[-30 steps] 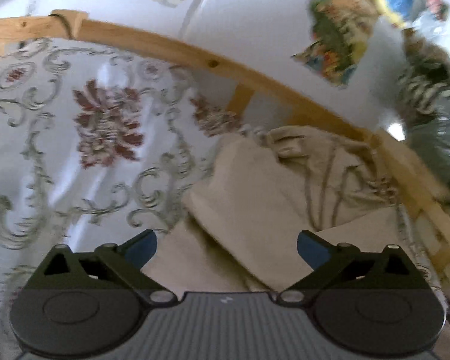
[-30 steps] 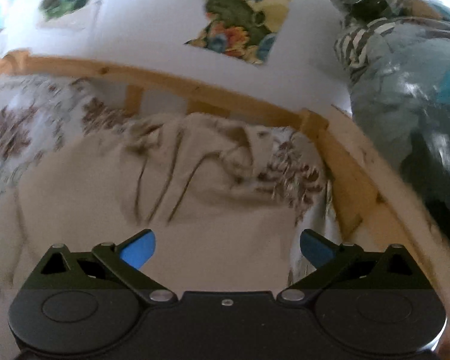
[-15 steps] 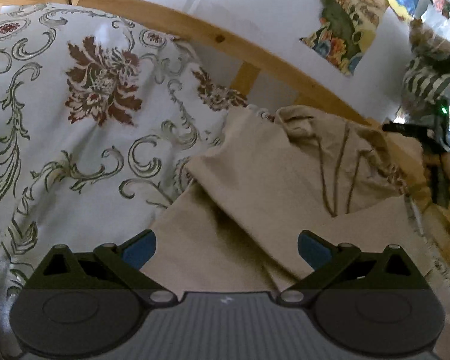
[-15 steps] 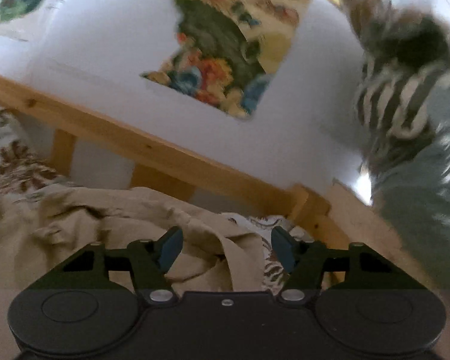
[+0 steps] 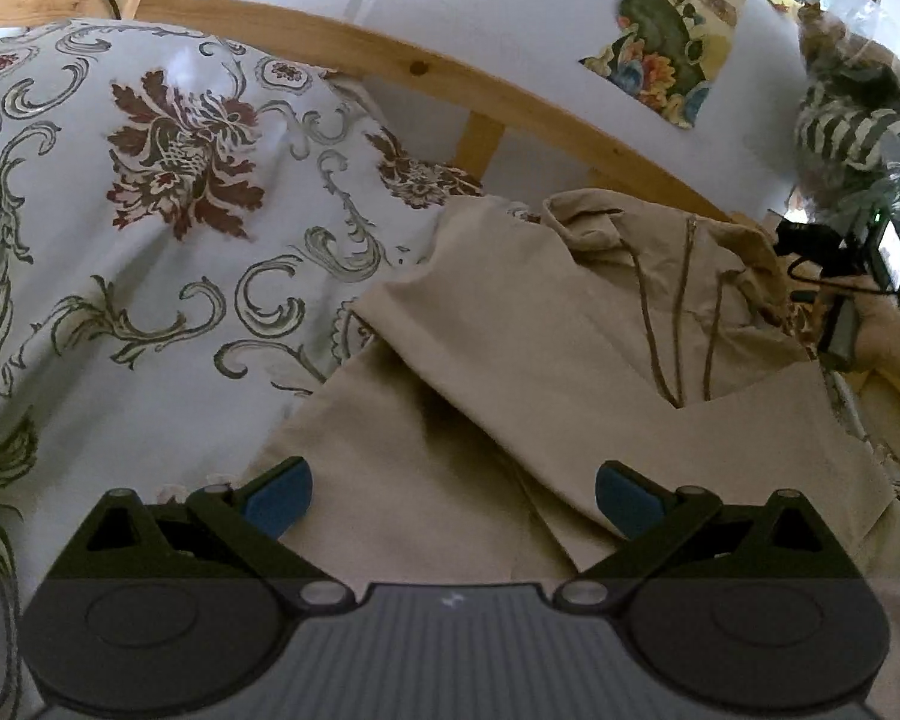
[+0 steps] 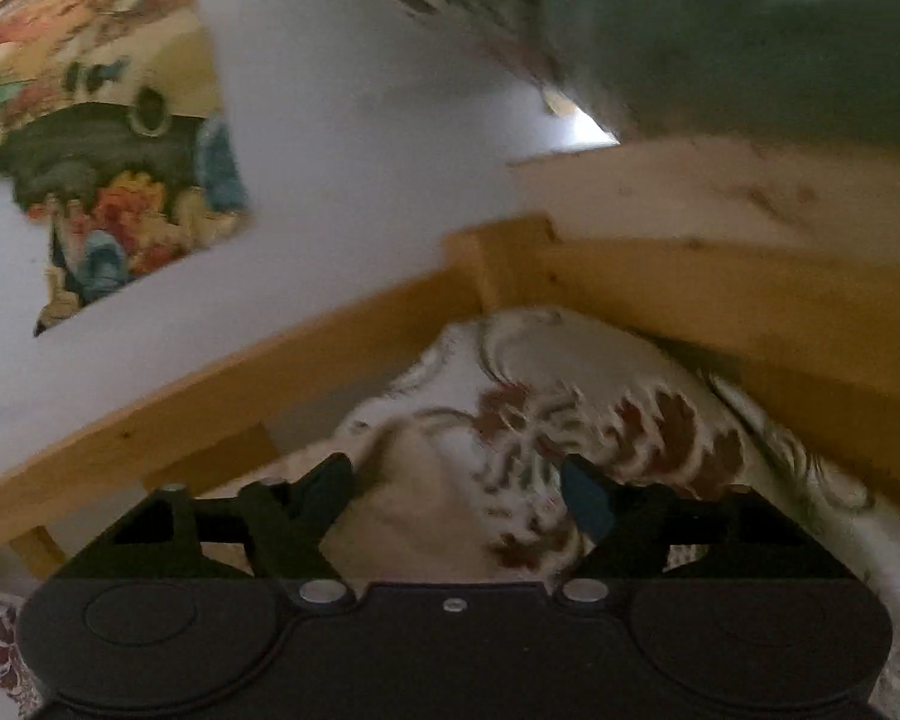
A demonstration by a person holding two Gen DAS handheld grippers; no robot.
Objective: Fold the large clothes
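Note:
A beige garment with thin cords lies rumpled on the floral bedspread. My left gripper hovers low over its near part, jaws wide open, nothing pinched between the blue pads. In the blurred right wrist view, my right gripper points at the bed's far corner. Its jaws stand partly apart and are opening. A tip of the beige garment and the bedspread lie between the fingers, and the pads do not press on them.
A wooden bed rail runs behind the bedspread and meets a corner post. Colourful pictures hang on the white wall. A pile of striped and grey-green fabric sits beyond the right edge of the bed.
The left gripper sank closer to the garment. The right gripper swung right and rolled, leaving the garment's middle for the bed corner; its jaws narrowed from wide open.

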